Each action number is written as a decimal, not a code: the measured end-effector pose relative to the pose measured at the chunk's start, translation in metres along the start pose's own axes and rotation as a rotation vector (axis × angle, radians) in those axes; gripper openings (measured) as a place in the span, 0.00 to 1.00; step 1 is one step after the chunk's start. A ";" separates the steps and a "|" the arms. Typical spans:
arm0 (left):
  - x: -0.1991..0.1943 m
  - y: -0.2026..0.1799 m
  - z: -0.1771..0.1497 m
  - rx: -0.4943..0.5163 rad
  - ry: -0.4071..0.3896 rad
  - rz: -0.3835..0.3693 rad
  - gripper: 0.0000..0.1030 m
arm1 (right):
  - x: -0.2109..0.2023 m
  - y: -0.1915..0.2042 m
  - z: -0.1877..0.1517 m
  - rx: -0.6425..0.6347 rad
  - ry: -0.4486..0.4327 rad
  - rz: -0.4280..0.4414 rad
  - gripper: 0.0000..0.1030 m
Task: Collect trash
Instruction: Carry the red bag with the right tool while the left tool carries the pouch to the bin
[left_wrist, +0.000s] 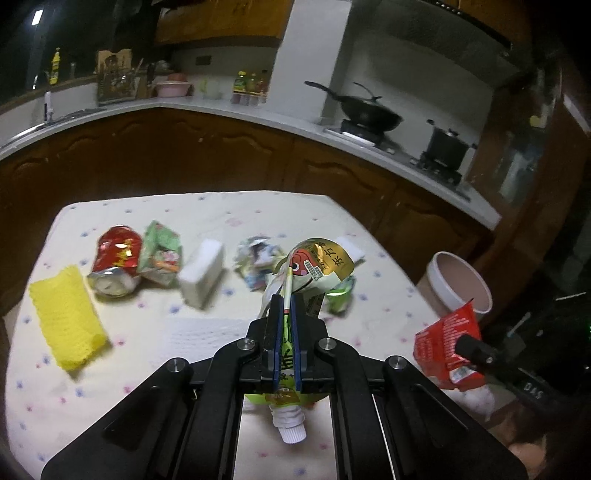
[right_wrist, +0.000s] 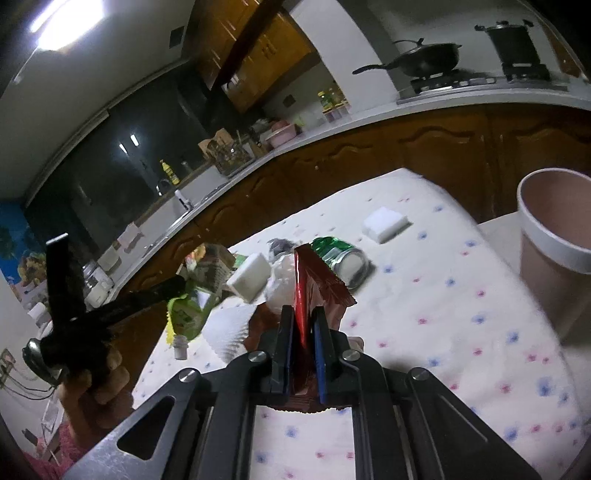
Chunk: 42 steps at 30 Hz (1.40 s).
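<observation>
I'm gripping a green pouch (left_wrist: 317, 266) tight in my left gripper (left_wrist: 284, 306); my right gripper (right_wrist: 303, 317) is pinching a red wrapper (right_wrist: 314, 288) near the bin (right_wrist: 554, 236).

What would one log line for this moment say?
left gripper: shut on green pouch | right gripper: shut on red wrapper | bin: nearby, open

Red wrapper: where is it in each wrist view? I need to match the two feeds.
Left wrist view: red wrapper at the right edge, just below the bin.
Right wrist view: red wrapper at centre, clamped in the right tongs.
Shared landmark: the bin, right side in both.
</observation>
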<state>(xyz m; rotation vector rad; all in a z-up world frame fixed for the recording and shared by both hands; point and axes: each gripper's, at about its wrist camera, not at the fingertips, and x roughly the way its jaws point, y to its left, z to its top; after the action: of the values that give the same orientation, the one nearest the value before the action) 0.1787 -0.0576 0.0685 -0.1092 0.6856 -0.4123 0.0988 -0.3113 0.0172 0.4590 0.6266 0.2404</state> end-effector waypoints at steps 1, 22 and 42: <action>0.001 -0.005 0.000 0.003 -0.002 -0.011 0.03 | -0.003 -0.004 0.001 0.004 -0.005 -0.006 0.09; 0.052 -0.143 0.009 0.128 0.063 -0.229 0.03 | -0.078 -0.104 0.026 0.129 -0.159 -0.195 0.09; 0.191 -0.317 0.062 0.217 0.161 -0.435 0.03 | -0.106 -0.242 0.101 0.277 -0.284 -0.308 0.09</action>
<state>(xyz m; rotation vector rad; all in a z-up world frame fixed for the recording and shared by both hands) 0.2457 -0.4263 0.0771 -0.0184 0.7710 -0.9176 0.0960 -0.5942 0.0262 0.6409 0.4448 -0.2053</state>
